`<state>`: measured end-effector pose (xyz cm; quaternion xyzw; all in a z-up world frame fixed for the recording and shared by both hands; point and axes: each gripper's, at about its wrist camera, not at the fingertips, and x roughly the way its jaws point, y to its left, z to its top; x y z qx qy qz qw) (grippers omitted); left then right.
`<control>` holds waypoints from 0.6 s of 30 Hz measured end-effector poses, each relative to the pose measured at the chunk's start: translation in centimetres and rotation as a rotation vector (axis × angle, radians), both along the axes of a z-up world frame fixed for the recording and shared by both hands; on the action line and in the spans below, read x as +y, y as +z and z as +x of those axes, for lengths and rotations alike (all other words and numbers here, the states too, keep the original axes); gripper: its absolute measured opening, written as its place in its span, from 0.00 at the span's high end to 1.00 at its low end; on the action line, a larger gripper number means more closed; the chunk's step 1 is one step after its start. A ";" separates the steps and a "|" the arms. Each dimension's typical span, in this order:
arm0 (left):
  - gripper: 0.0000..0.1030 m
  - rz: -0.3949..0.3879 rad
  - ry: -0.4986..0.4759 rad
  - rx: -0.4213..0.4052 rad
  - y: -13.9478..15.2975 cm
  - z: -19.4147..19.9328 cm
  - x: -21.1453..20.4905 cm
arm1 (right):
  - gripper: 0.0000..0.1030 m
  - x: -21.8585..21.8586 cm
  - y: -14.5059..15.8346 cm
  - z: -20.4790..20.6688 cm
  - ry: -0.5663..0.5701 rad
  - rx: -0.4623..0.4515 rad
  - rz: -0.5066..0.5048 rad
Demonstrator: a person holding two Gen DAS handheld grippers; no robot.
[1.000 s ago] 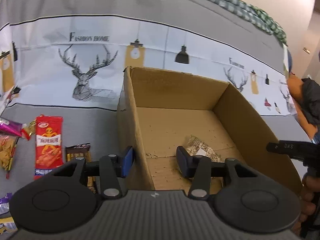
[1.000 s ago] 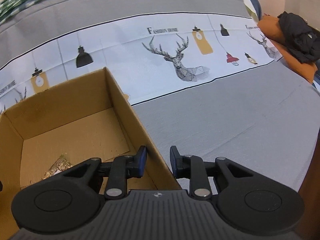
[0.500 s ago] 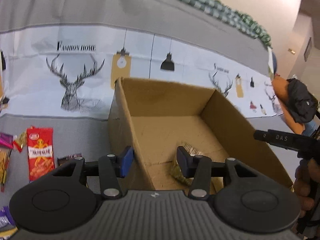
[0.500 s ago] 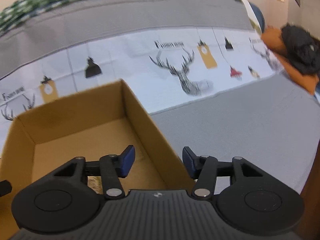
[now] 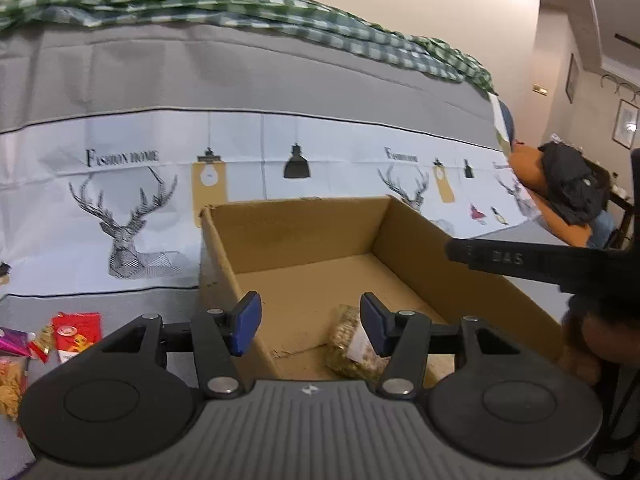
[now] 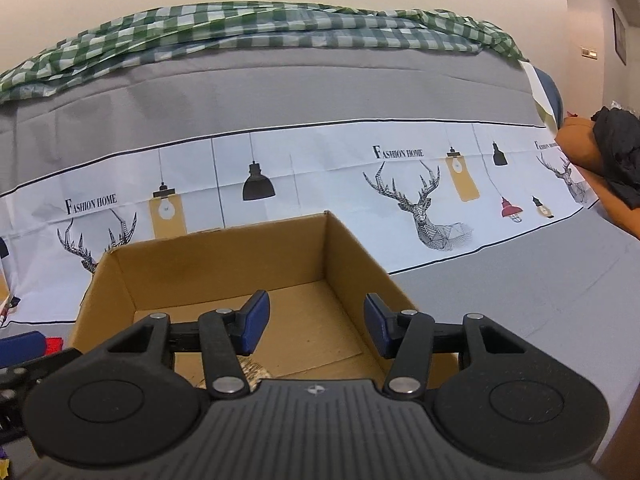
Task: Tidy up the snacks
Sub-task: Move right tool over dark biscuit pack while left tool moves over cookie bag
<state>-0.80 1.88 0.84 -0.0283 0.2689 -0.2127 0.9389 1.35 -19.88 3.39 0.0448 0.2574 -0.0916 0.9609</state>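
Observation:
An open cardboard box (image 5: 416,236) stands on a grey cloth with a deer-print band; it also shows in the right wrist view (image 6: 348,256). One clear packet of brownish snack (image 5: 348,340) lies on the box floor near the front; its edge shows in the right wrist view (image 6: 252,372). My left gripper (image 5: 310,322) is open and empty, above the box's front left corner. My right gripper (image 6: 316,322) is open and empty, above the box's front right part. Loose snack packets, one red (image 5: 76,334), lie left of the box.
More packets (image 5: 12,364) lie at the far left edge. The right gripper's black body (image 5: 560,264) reaches in from the right in the left wrist view. A green checked cloth (image 6: 280,28) lies at the back. An orange cushion with a black garment (image 6: 608,148) sits far right.
Both grippers have pulled back and tilted up, so more of the wall and checked cloth shows. The right gripper's jaws have opened from a narrow gap. The left jaws stay open.

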 end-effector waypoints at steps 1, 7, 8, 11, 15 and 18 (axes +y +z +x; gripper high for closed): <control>0.43 -0.010 -0.007 0.003 0.1 0.0 0.1 | 0.47 0.1 0.0 0.0 0.003 0.005 0.016; 0.66 -0.028 -0.015 0.021 0.6 0.1 1.1 | 0.47 1.4 -0.1 0.2 0.025 0.026 0.048; 0.68 -0.036 -0.014 0.038 0.6 0.3 1.3 | 0.48 1.8 -0.2 0.2 0.030 0.028 0.049; 0.71 -0.073 -0.006 0.078 0.7 0.9 2.4 | 0.55 2.8 -0.2 0.1 0.048 0.032 0.053; 0.71 -0.078 0.054 0.073 1.2 1.6 4.8 | 0.71 4.3 0.0 0.1 0.093 0.032 0.078; 0.71 -0.121 0.127 0.102 1.3 2.6 7.7 | 0.72 5.9 0.1 0.0 0.137 0.031 0.096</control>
